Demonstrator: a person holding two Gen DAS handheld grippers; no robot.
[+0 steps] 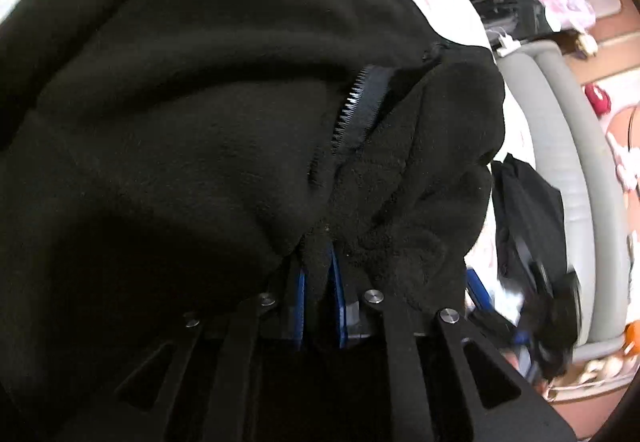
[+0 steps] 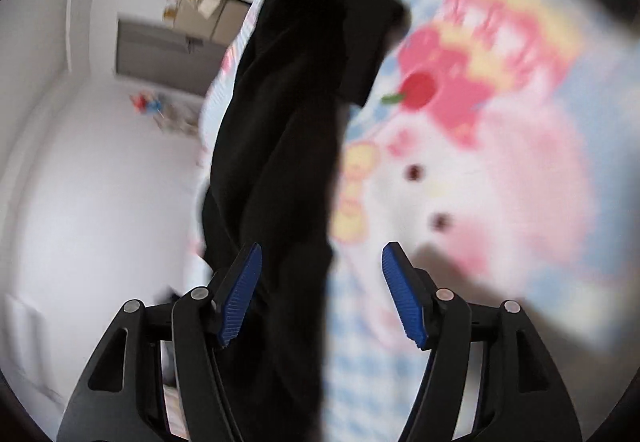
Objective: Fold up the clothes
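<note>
Pinched between the blue ribbed pads of the left gripper (image 1: 318,294) was a fold of the black fleece jacket (image 1: 180,122); its soft, napped bulk rose just beyond the jaws and blocked most of the view, a toothed zipper (image 1: 352,110) running up its middle; right of the jaws lay a grey padded bed frame (image 1: 560,162); the right gripper (image 2: 322,294) stood spread, a dark hanging strand of the jacket between its pads, against the left one; a blurred pink cartoon blanket (image 2: 500,162) lay beyond.
</note>
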